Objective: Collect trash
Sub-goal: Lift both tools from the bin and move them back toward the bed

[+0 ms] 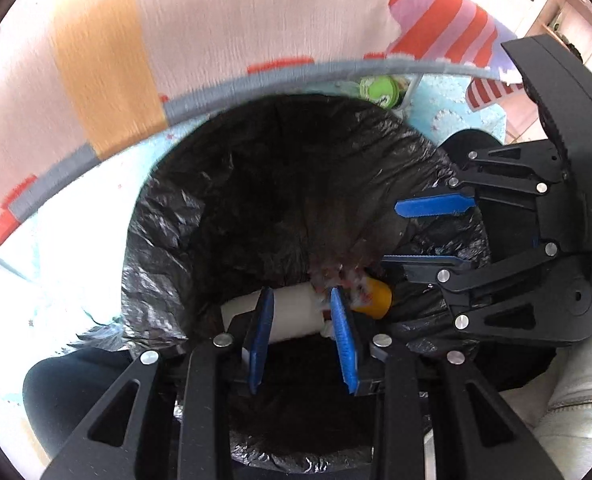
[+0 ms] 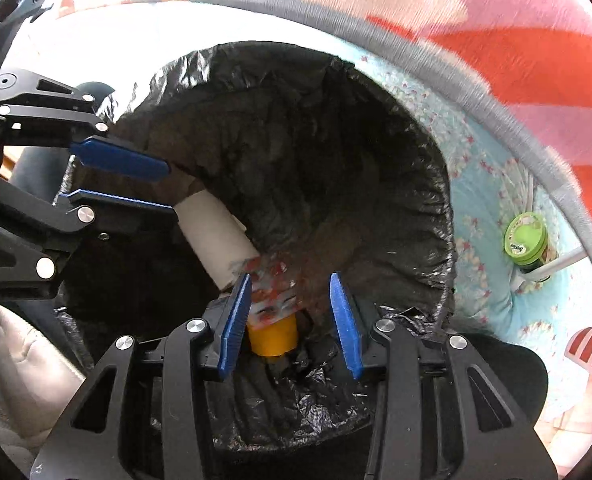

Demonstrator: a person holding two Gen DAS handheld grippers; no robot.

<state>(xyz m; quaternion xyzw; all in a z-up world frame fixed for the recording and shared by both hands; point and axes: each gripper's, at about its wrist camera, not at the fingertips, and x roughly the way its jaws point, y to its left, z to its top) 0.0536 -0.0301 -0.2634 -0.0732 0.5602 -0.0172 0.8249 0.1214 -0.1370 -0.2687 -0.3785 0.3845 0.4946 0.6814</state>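
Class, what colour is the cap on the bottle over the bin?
Yellow-orange cap, clearest in the right wrist view.

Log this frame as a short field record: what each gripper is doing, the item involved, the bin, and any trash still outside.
left gripper: jaws around white bottle, contact unclear
right gripper: open, at the bottle's yellow cap
bottle position: lying sideways over the bin mouth
bin: black bag liner, inside too dark to read
trash still outside: green-lidded jar on the light blue mat

Right claw [image 2: 291, 320] sits wide open over the black trash bag [image 2: 304, 152], with a yellow-capped bottle [image 2: 272, 338] between its fingers. Left claw [image 2: 167, 188] pokes in from the left, by a white roll [image 2: 215, 236].
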